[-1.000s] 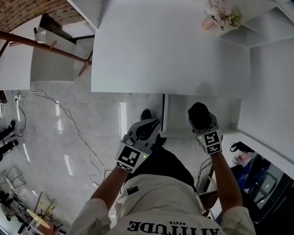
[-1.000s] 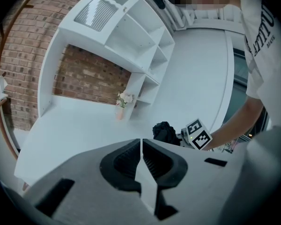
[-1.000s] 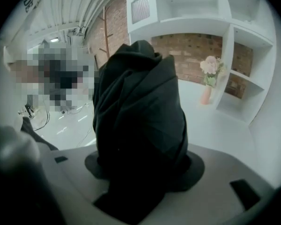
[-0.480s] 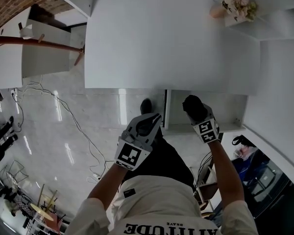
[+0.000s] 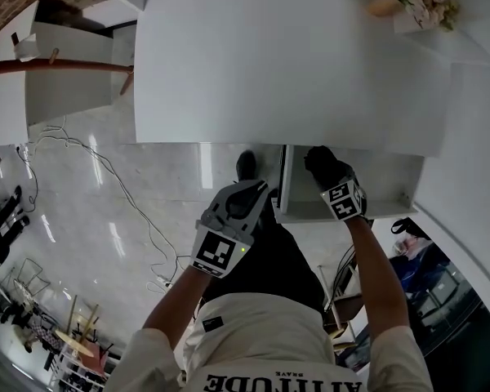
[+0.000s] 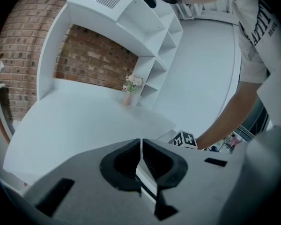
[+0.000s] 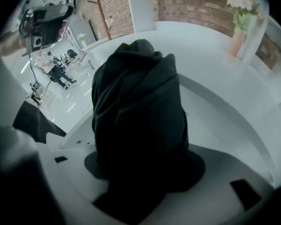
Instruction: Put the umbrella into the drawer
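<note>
Right gripper (image 5: 335, 182) has edged forward over the drawer (image 5: 388, 188), clamped on the umbrella (image 7: 138, 121); left gripper (image 6: 140, 148) hangs beside it, jaws pressed together, empty

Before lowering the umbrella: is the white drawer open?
Open: the white drawer juts out from under the white desk, its inside showing.
</note>
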A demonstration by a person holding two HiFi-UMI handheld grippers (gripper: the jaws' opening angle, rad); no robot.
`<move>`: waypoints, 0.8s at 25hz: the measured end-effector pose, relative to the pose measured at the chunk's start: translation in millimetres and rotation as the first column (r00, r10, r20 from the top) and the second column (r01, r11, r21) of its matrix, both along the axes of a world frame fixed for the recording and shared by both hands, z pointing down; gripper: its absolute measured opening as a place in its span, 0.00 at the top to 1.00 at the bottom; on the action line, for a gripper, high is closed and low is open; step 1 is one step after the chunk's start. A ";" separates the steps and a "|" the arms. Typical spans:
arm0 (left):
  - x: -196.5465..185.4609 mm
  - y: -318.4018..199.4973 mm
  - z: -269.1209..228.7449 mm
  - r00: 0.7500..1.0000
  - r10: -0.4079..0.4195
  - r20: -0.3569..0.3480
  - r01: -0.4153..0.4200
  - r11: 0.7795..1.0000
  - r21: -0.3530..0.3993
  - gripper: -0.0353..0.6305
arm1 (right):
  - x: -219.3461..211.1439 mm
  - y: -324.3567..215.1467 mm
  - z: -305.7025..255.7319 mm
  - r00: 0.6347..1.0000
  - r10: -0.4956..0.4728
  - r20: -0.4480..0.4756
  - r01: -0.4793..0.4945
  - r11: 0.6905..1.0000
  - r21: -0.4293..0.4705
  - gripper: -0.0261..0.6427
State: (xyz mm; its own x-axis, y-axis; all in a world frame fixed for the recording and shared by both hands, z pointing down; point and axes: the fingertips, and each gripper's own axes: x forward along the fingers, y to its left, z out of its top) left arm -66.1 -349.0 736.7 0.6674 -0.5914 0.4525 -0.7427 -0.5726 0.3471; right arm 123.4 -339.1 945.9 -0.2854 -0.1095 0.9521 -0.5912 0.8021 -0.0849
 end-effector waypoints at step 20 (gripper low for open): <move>-20.2 -1.6 23.0 1.000 0.007 -0.006 -0.008 0.999 -0.047 0.90 | 12.9 -0.6 45.6 0.988 0.044 -0.150 -0.052 0.997 -0.055 0.56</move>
